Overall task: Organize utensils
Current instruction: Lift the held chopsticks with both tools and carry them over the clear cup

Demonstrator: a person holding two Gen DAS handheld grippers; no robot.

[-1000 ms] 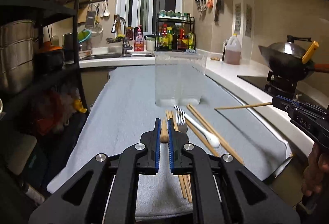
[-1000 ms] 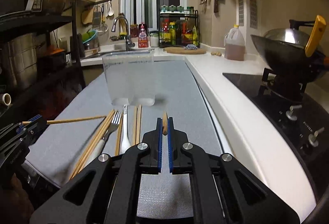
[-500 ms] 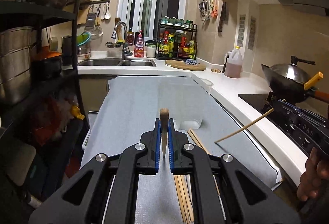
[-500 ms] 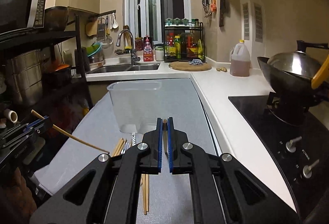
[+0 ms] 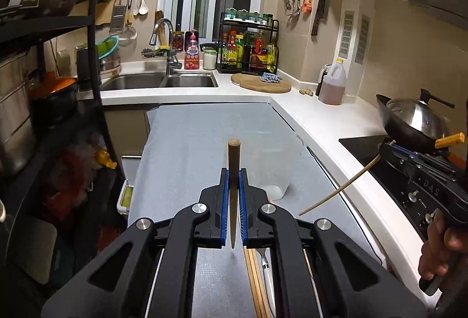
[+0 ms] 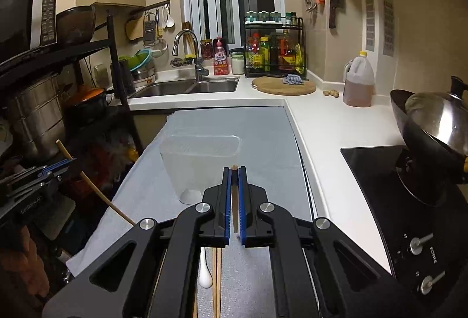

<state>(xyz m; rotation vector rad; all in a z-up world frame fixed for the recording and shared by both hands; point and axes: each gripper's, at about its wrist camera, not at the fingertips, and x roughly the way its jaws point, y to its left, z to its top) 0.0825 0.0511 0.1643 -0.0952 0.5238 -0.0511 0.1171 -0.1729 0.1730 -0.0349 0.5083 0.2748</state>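
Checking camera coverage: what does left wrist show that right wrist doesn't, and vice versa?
Left wrist only: the right gripper seen from outside, its chopstick slanting down, the hand on its handle, and a fork on the cloth.

Right wrist only: the microwave on the shelf, the left gripper with its chopstick, and a white spoon end.

Both: the clear container on the grey cloth, sink, spice rack, cutting board, oil jug, wok, and each gripper shut on a chopstick.
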